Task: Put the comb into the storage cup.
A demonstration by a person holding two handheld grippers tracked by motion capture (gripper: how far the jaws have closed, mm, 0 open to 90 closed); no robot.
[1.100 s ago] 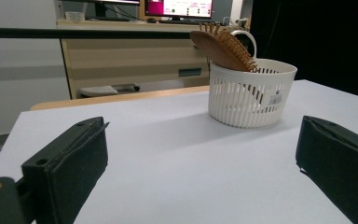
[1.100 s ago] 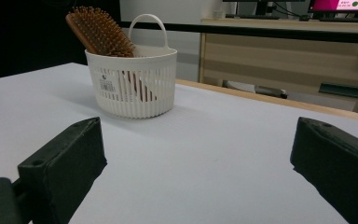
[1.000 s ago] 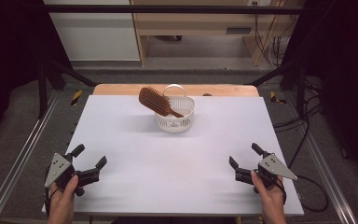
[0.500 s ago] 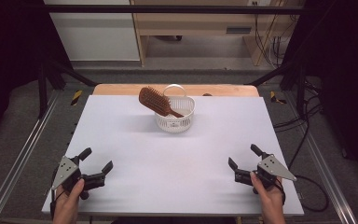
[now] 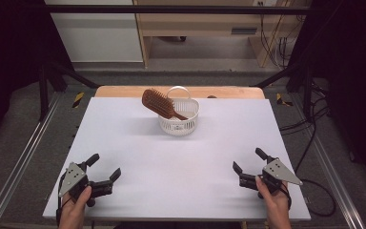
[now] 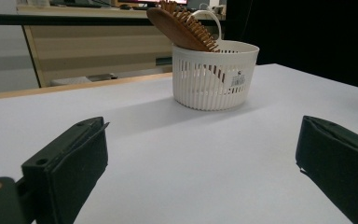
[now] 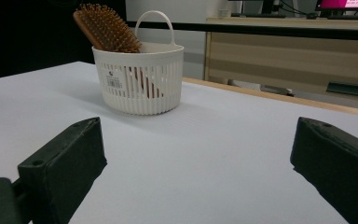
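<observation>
White slotted plastic basket (image 5: 178, 119) stands at the far middle of the white table (image 5: 181, 162), holding a wooden hairbrush (image 5: 158, 103) that leans handle-down with its bristled head over the rim. Left gripper (image 5: 106, 168) and right gripper (image 5: 249, 162) rest near the front corners, well apart from the basket, jaws spread wide and empty.

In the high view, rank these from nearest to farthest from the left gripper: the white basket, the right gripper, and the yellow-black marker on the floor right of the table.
Measured from the left gripper:
1. White basket, far centre of the table, holding a wooden hairbrush.
2. Right gripper, near right corner.
3. Yellow-black marker, floor beyond the table's far right corner.
</observation>
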